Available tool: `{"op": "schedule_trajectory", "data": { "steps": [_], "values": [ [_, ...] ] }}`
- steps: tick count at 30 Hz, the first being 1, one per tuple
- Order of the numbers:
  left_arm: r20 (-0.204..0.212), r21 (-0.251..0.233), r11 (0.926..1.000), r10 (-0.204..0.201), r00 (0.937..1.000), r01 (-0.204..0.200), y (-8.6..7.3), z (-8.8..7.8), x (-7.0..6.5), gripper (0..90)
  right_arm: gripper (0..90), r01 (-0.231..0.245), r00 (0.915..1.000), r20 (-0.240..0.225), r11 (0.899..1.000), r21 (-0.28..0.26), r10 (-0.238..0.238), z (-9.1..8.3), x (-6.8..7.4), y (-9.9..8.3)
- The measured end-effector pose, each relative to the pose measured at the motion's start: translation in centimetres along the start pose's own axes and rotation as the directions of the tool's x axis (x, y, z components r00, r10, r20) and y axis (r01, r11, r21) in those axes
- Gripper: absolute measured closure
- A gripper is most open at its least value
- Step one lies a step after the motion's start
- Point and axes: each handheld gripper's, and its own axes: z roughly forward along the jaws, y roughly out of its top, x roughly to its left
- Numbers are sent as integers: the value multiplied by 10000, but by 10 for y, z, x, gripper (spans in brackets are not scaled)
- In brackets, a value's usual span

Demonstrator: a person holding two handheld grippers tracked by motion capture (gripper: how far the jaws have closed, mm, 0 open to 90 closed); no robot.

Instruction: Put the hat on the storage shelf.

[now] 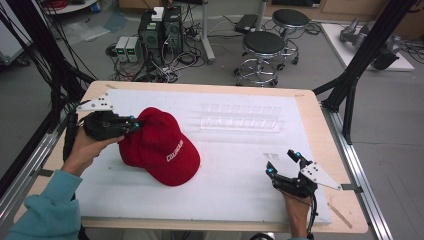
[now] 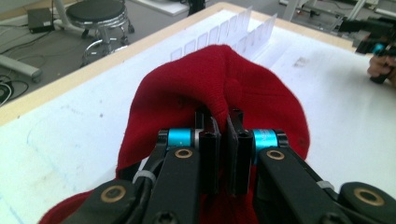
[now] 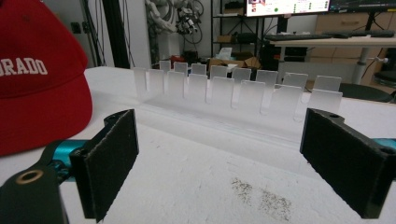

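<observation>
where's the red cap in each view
High view: red cap left of centre, left gripper pinching its back edge.
Left gripper view: centre, fabric between shut jaws.
Right gripper view: upper left corner.
Shared landmark: clear slotted rack.

Even, soft indoor light, faint shadows; all 3 views slightly soft, no glare.

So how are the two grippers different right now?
The left gripper is shut, pinching the red cap; the right gripper is open and holds nothing. The left sits at the cap's back edge; the right rests apart from it, near the table's front corner. Both have black jaws with blue parts.
</observation>
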Motion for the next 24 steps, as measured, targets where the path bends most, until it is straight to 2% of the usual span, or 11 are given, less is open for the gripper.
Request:
{"op": "schedule_trajectory", "data": {
  "steps": [4, 9, 14, 16, 20, 24],
  "values": [
    [130, -152, 9998, 118, 9998, -116, 14, 4, -9, 853, 105, 85, 9999, -130, 9997, 228, -82, 2, 0, 1],
    [191, -299, 9990, 342, 9992, -336, 31, 15, -23, 854, 105, -212, 9987, -458, 9987, 465, 234, 5, 1, 3],
    [333, -421, 9977, 554, 9979, -540, 46, 26, -36, 854, 105, -73, 9984, -562, 9999, 140, 80, 5, 6, 10],
    [359, -392, 9972, 648, 9973, -634, 52, 30, -41, 854, 105, -142, 9970, -764, 9998, 142, 153, 6, 9, 15],
    [450, -562, 9957, 764, 9961, -738, 62, 37, -51, 854, 105, 129, 9935, -1130, 9996, 239, -102, 10, 18, 24],
    [535, -558, 9944, 928, 9942, -898, 68, 46, -61, 855, 105, 199, 9888, -1481, 9996, 199, -167, 16, 27, 32]
  ]
}}
